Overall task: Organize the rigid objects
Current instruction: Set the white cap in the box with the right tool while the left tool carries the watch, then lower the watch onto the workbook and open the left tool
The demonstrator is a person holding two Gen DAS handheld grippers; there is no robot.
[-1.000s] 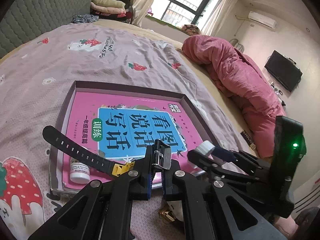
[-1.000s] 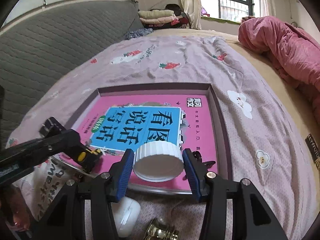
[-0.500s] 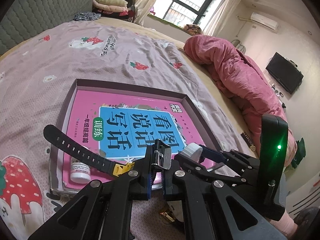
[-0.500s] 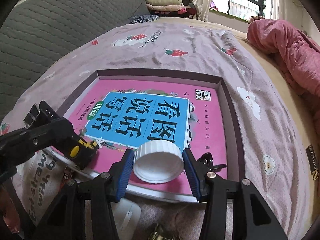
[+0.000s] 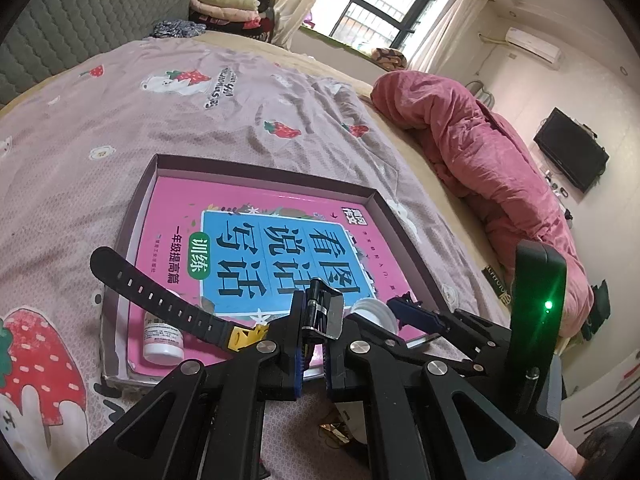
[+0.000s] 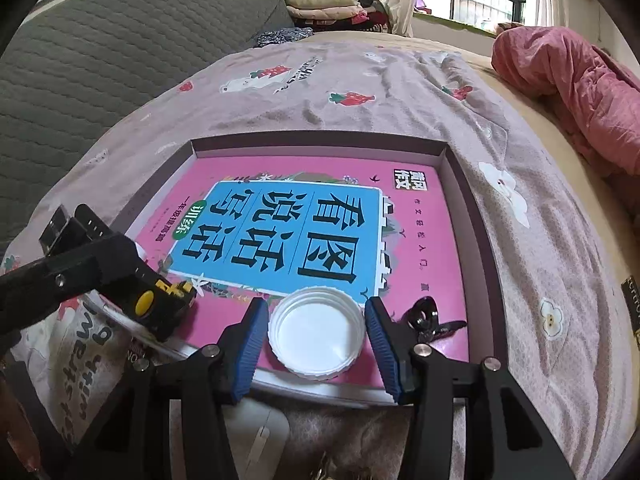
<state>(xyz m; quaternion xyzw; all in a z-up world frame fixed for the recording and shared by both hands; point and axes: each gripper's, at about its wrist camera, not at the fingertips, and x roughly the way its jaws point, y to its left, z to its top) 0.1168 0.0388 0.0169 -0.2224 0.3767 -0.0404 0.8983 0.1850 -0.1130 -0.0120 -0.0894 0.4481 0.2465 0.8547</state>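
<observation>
A shallow purple tray [image 5: 260, 170] lies on the bed with a pink and blue book [image 5: 280, 240] inside. My left gripper [image 5: 316, 320] is shut on a black watch [image 5: 160, 300] with yellow trim, and its strap sticks out to the left above the tray's near left corner. A white pill bottle [image 5: 162, 340] lies there in the tray. My right gripper [image 6: 317, 338] is shut on a white bottle cap [image 6: 316, 328], hollow side towards the camera, low over the book [image 6: 296, 232] near the tray's front edge. A black clip [image 6: 426, 320] lies on the book just to the right.
A white earbud case [image 6: 260, 440] and a small gold object [image 5: 332, 428] lie on the sheet in front of the tray. A pink quilt [image 5: 480, 148] is heaped along the bed's right side. The grey padded headboard [image 6: 100, 60] stands to the left.
My right gripper has tipped downwards with the cap, which now shows its hollow inside low over the book. The left gripper and the watch have stayed still.
</observation>
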